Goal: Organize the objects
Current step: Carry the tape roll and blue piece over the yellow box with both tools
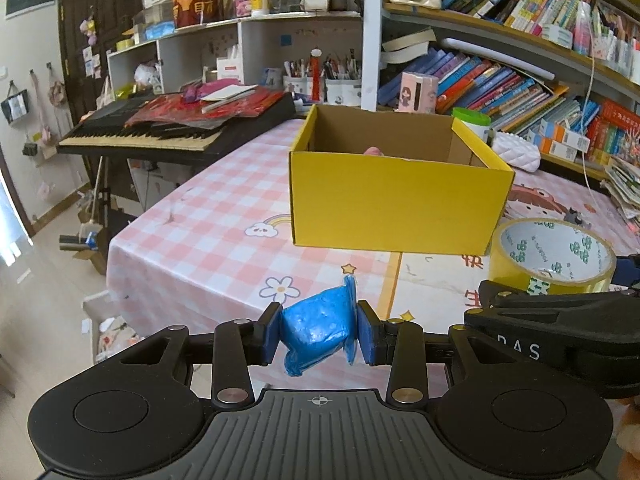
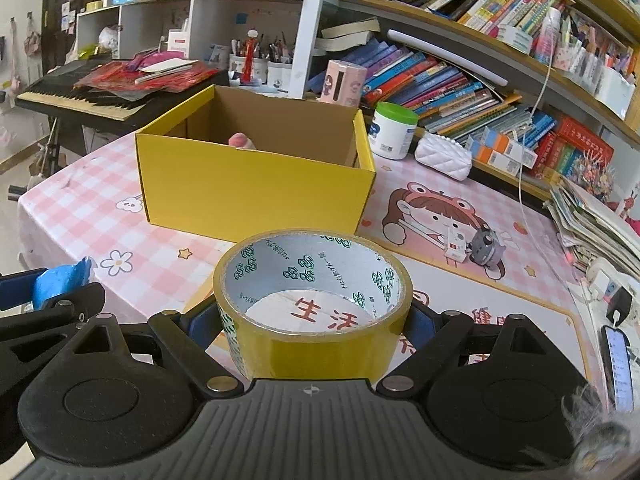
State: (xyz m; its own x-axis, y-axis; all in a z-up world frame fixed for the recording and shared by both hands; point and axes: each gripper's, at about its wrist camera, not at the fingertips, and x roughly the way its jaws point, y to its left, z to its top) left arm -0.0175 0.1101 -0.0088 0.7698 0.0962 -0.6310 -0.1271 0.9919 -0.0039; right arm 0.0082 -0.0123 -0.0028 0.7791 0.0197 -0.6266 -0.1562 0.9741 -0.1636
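grippers come first in both views, each already loaded. the left gripper (image 1: 318,334) is clamped on a small blue packet (image 1: 318,330), its pads pressing the crinkled wrapper from both sides so the packet hangs pinched at its middle, clear of the table. the right gripper (image 2: 314,320) has its jaws spread wide around a roll of yellow tape (image 2: 314,304), gripping the outer rim on either side; the roll lies flat with its hollow core facing up, which looks like the steadiest way to carry a ring that wide. the two tools sit side by side, close together, the packet's edge showing at the left of the right wrist view.

beneath them runs the pink checked tablecloth (image 2: 80,208), printed with cartoon figures. ahead, near but not touching either load, stands the open yellow box (image 2: 256,184), with something pink (image 2: 242,140) already lying inside. judging by the task, both items are held low and level for delivery into that box, which lies straight ahead of the tape and a little to the right of the packet. behind it are a keyboard (image 1: 160,128) and crowded bookshelves (image 1: 520,60).
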